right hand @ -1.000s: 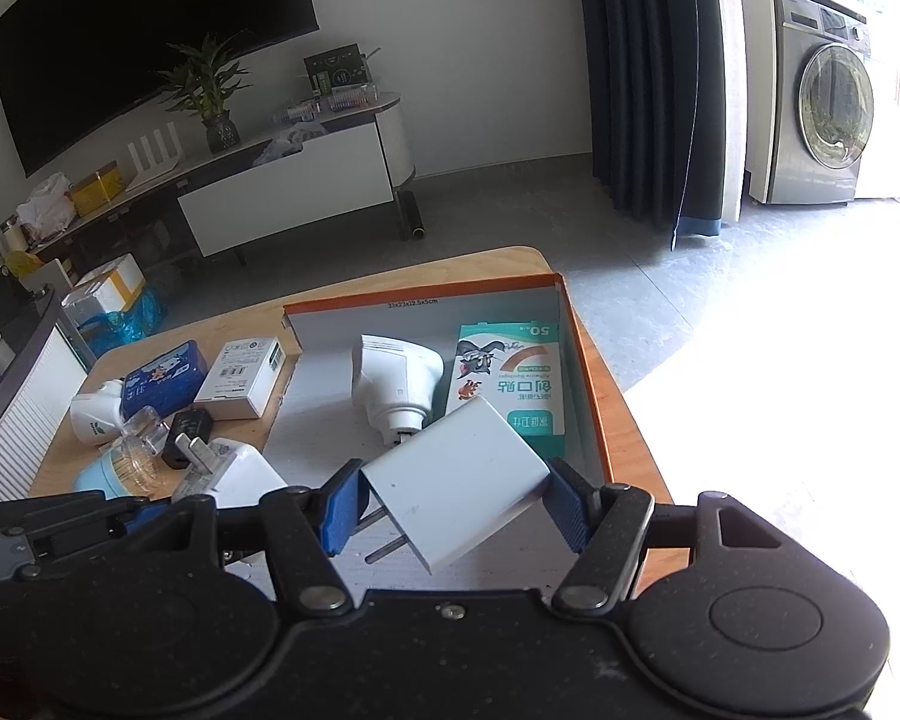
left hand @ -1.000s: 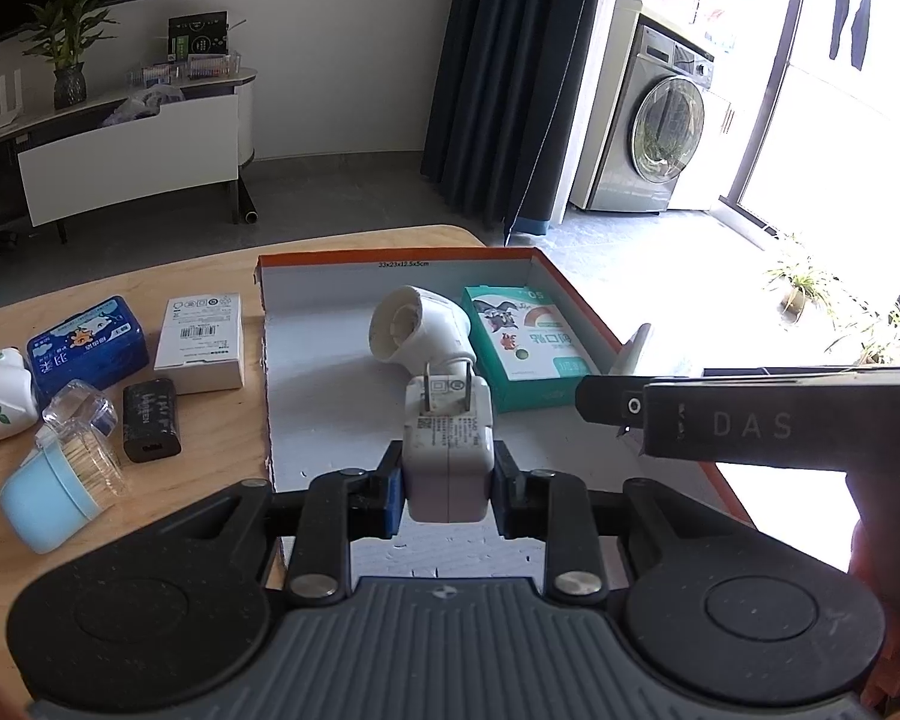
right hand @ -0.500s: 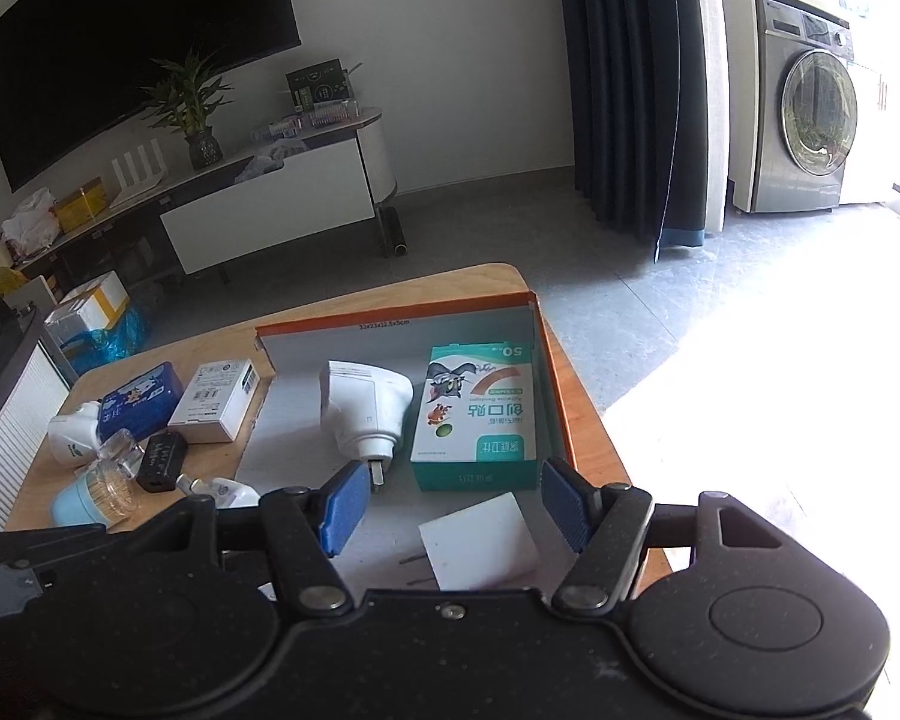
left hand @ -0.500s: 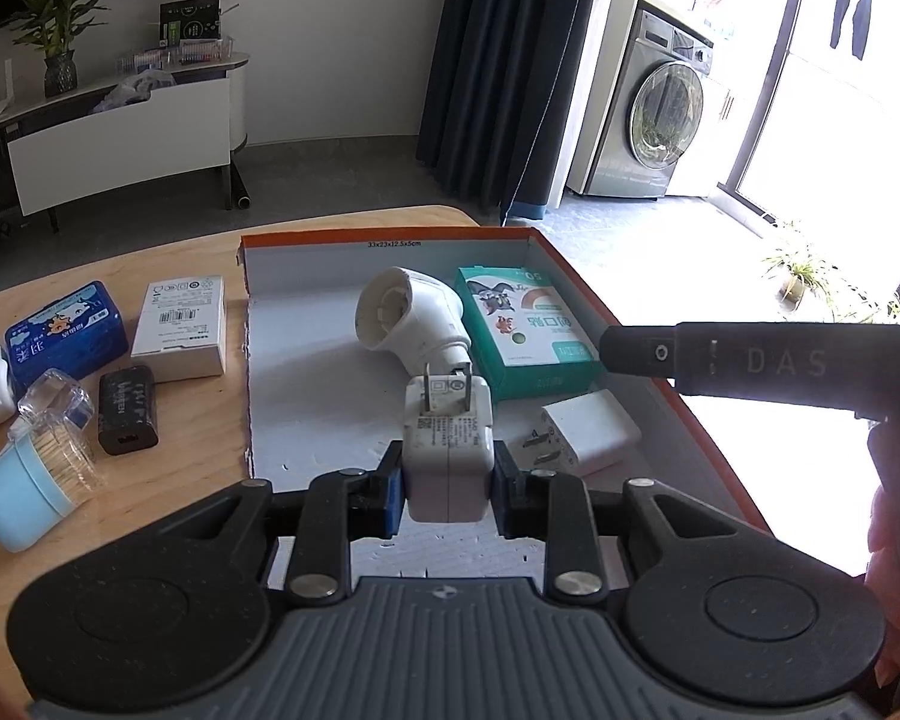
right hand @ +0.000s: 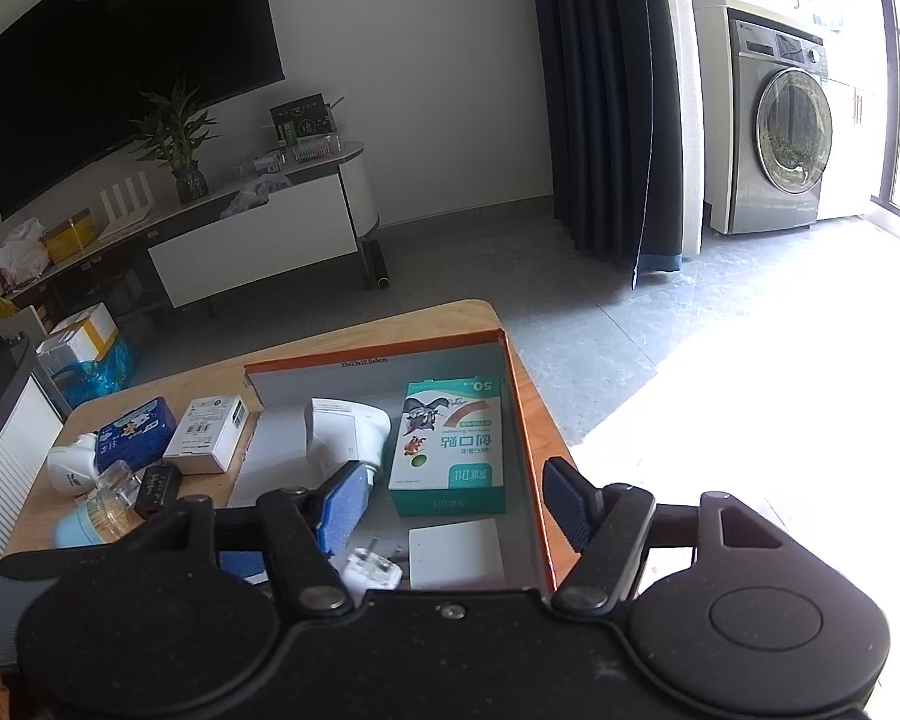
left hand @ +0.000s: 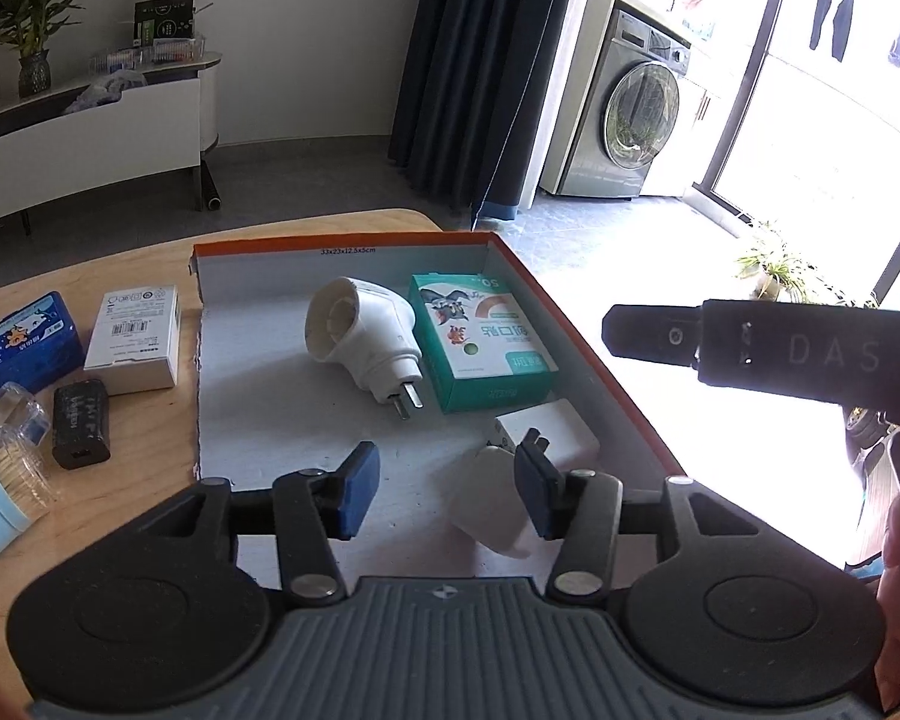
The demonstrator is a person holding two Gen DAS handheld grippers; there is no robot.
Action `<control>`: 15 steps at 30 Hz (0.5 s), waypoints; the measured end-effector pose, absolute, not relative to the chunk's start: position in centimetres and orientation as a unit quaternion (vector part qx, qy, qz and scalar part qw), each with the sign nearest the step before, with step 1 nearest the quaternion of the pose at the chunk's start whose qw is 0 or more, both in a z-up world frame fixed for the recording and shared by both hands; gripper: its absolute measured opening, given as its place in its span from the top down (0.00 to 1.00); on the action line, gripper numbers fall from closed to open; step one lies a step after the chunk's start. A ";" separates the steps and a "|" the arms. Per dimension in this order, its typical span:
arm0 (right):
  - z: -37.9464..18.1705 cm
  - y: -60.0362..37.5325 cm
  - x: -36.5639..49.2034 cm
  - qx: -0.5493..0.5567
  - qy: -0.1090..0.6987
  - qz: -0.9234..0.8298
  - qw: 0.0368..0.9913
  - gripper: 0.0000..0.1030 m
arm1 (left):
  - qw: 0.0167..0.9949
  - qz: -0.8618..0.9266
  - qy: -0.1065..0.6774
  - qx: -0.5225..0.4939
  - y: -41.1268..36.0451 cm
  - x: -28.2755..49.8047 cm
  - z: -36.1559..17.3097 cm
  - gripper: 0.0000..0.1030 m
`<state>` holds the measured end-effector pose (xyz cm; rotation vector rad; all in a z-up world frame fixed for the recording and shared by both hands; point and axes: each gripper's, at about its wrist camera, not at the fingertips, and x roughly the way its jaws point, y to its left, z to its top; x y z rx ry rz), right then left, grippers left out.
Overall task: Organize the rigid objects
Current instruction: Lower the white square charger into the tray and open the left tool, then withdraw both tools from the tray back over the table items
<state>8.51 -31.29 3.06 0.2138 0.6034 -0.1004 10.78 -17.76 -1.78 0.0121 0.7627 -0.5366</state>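
White plastic tumbles free as the left gripper (left hand: 445,495) has its jaws opening, and the small white charger (left hand: 491,507) lies tilted on the floor of the orange-rimmed box (left hand: 576,324), just against the right-hand pad, no longer pinched. Beside it to the far right sits the flat white adapter (left hand: 555,435), with the green plaster box (left hand: 485,341) and the white plug-in device (left hand: 363,341) farther in. The right gripper (right hand: 456,507) hangs above the box's near right corner, jaws opening with nothing between them. So this looks like the drop-off step. Next, I'd say, a reach left across the wooden table (left hand: 144,420) for the black stick (left hand: 80,423) or the white carton (left hand: 135,337), calling for a wide, level approach.
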 end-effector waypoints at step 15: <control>4.2 -28.7 7.6 0.097 0.287 -0.026 0.953 0.17 | 0.924 -0.161 0.348 0.001 -12.6 9.4 1.2 0.00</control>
